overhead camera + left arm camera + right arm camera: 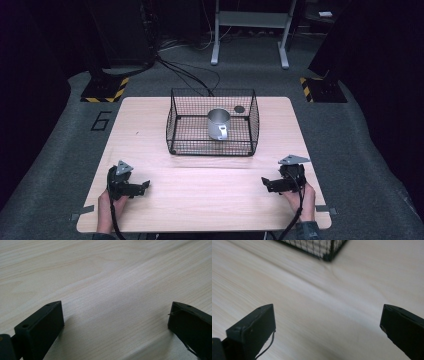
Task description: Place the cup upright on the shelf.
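A: We judge no step begun. The metal cup (219,123) stands upright in the wire basket (175,120) mid-table, so we would descend on it from above.

B: Both the left gripper (141,187) and right gripper (268,184) rest released, jaws apart, on the pale wooden table (200,200); dark carpet (50,165) surrounds us.

Cup (219,124) in basket (175,115) (table's (210,195) far-mid) — grippers nr front.
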### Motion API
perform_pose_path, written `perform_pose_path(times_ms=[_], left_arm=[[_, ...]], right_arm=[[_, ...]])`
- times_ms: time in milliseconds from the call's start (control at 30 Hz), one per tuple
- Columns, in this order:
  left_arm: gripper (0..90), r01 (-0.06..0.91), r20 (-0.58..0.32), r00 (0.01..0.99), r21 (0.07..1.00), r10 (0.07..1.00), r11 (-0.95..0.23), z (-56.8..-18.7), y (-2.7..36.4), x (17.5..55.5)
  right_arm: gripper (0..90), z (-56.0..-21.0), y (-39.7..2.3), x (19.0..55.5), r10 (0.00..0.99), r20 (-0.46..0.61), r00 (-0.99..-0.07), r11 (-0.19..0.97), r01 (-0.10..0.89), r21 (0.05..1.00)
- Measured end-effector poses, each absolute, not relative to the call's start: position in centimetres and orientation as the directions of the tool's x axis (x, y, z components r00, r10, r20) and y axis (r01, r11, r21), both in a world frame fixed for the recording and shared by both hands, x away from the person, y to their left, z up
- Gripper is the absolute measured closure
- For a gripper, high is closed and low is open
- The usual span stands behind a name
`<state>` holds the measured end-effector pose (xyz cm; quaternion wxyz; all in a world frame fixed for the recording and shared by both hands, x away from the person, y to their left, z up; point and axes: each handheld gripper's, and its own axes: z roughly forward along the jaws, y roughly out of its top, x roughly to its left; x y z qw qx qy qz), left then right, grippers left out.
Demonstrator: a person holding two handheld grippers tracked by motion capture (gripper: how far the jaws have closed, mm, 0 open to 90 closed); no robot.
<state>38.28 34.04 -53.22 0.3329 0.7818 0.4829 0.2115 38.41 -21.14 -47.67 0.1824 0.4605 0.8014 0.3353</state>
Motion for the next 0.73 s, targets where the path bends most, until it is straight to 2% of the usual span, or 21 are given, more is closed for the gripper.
perform_pose_path(times_ms=[100, 267, 367, 467, 733], left_arm=[[0.3, 0.614, 0.009, 0.444, 0.725, 0.896, -0.312, -53.2, 34.0, 38.3], [0.3, 0.614, 0.009, 0.444, 0.725, 0.896, -0.312, -53.2, 34.0, 38.3], [0.2, 0.615, 0.009, 0.444, 0.724, 0.896, -0.312, -53.2, 34.0, 38.3], [0.2, 0.615, 0.009, 0.443, 0.724, 0.896, -0.312, -53.2, 34.0, 38.3], [0.2, 0.620, 0.008, 0.447, 0.718, 0.894, -0.317, -53.1, 34.1, 38.3]], right_arm=[[0.0, -49.7, -22.5, 38.3, 0.885, 0.012, -0.466, 0.338, 0.660, 0.671], [0.0, -51.9, -24.6, 38.1, 0.912, 0.021, -0.409, 0.290, 0.680, 0.673], [0.0, -52.5, -25.4, 38.1, 0.922, 0.012, -0.388, 0.279, 0.685, 0.673], [0.0, -52.9, -26.1, 38.0, 0.917, -0.006, -0.398, 0.283, 0.642, 0.713], [0.0, -53.0, -26.1, 37.8, 0.923, 0.001, -0.384, 0.268, 0.644, 0.716]])
